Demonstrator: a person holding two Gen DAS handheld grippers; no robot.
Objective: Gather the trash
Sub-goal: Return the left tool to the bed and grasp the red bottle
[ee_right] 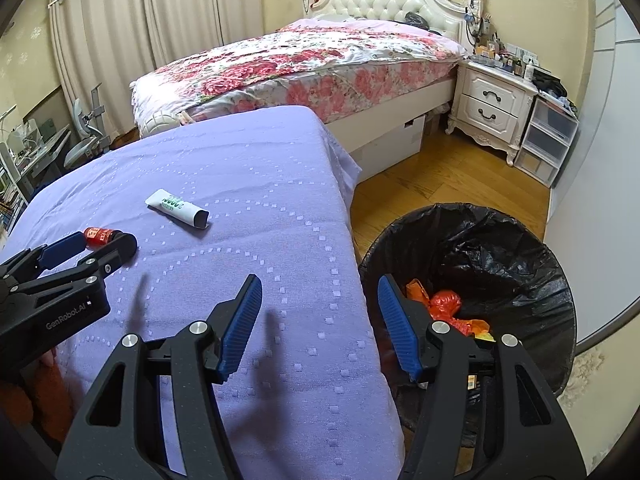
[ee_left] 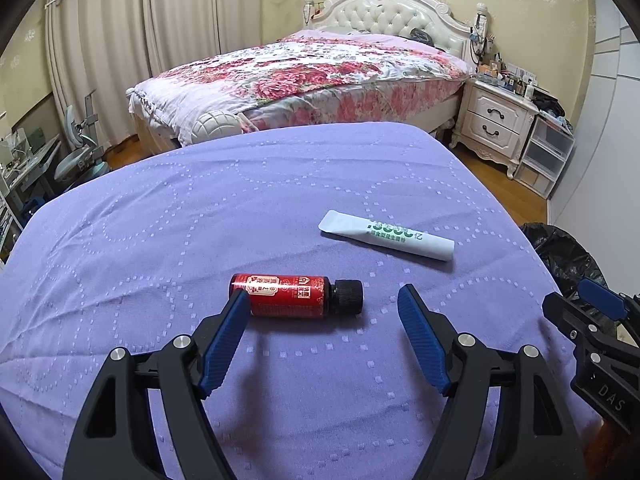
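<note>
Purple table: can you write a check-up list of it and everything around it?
Surface: purple cloth, smooth.
Job's things: red bottle lying on its side; white tube flat beyond it; bin with black liner, red-orange trash inside.
Clutter: nothing seen on the cloth.
Grippers: left gripper jaws open around the bottle; right gripper open, empty, over the cloth's edge by the bin.
Cables: nothing seen.
Surroundings: bed, nightstand, wood floor.

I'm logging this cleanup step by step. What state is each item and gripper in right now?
Small red bottle with black cap: lying sideways on the purple cloth, capped.
White sachet with green print: lying flat, one end torn open.
Black-lined trash bin: open, holding some orange and red trash.
Left gripper: open, around bottle.
Right gripper: open, empty.
</note>
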